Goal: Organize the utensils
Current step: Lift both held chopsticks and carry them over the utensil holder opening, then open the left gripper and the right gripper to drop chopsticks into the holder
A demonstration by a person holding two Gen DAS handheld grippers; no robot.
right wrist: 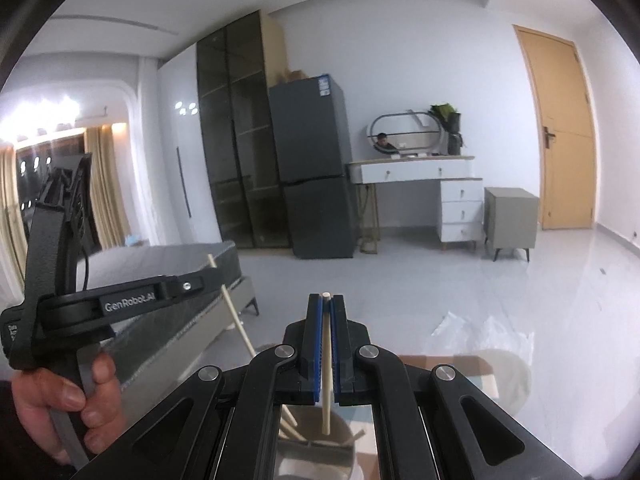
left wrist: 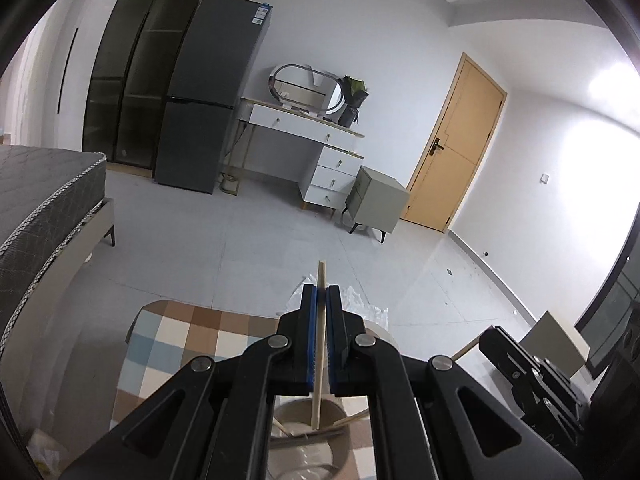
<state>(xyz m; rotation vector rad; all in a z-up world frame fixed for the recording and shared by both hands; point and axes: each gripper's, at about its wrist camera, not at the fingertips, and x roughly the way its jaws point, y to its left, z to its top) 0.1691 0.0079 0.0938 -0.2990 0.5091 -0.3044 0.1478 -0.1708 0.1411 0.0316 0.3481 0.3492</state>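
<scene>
Two chopsticks are lifted, one per tool: the left gripper (left wrist: 321, 292) pinches a wooden chopstick (left wrist: 319, 360), the right gripper (right wrist: 326, 300) a pale chopstick (right wrist: 327, 360). Both hang over the round holder (left wrist: 304, 436) below; keep them vertical when lowering.

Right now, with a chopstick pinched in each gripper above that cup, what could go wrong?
The left gripper pinches its chopstick in a narrow grip, so it could pivot or slip. The right gripper holds its chopstick close by, so the two may collide. Either stick could snag the sticks already leaning in the cup.
</scene>
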